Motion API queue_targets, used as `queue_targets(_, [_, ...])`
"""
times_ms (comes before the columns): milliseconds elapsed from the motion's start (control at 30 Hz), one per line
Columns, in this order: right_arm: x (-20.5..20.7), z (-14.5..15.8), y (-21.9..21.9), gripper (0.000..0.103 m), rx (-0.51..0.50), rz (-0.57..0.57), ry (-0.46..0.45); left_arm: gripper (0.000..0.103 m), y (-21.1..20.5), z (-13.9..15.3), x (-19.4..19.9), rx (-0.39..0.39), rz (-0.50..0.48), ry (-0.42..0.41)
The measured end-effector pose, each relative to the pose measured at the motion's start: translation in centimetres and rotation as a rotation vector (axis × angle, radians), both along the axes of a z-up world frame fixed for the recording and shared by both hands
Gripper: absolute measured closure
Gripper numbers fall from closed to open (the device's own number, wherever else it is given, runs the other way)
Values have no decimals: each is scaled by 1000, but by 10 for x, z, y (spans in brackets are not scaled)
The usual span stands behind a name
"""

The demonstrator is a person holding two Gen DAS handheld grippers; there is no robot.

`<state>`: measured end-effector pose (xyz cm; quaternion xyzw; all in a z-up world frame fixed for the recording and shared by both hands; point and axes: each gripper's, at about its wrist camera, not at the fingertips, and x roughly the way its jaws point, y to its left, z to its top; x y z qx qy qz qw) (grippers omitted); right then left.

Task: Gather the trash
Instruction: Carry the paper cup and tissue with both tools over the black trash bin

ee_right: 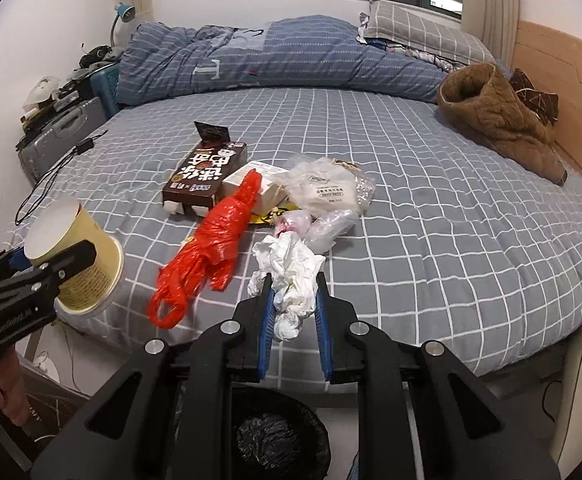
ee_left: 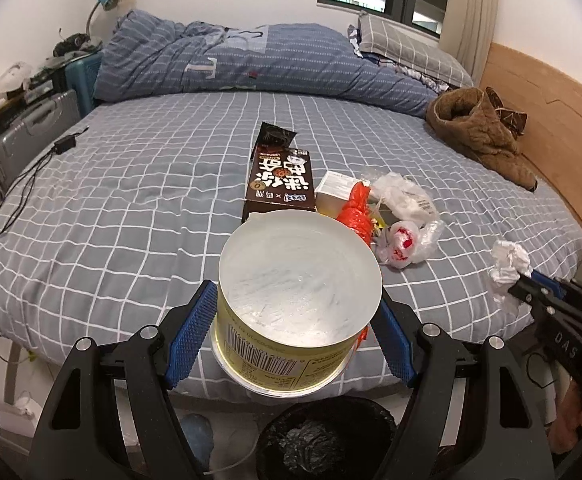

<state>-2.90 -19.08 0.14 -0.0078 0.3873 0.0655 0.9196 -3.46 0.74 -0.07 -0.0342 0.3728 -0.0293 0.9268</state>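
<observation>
My left gripper [ee_left: 295, 308] is shut on a yellow paper cup [ee_left: 291, 312], held upside down above the bed's front edge; the cup also shows in the right wrist view [ee_right: 79, 256]. My right gripper [ee_right: 293, 292] is shut on a crumpled white tissue [ee_right: 291, 276], also seen in the left wrist view [ee_left: 507, 266]. A black-lined trash bin [ee_left: 323, 440] stands on the floor below both grippers, also in the right wrist view [ee_right: 275, 440]. On the bed lie a brown snack box [ee_right: 207, 178], a red plastic bag [ee_right: 215, 240], a white box [ee_right: 251, 184] and clear plastic wrappers [ee_right: 327, 188].
The bed has a grey checked sheet [ee_right: 431, 220], a blue duvet [ee_right: 271, 56] at the back and brown fleece clothing [ee_right: 499, 120] by the wooden headboard. A black cable with adapter [ee_left: 31, 172] lies at the bed's left. A grey suitcase [ee_left: 23, 136] stands left of the bed.
</observation>
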Motion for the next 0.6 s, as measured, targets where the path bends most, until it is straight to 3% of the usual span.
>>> queue_targets(600, [-67, 15, 6, 85, 28, -9, 7, 30, -5, -1, -69, -1, -9, 34])
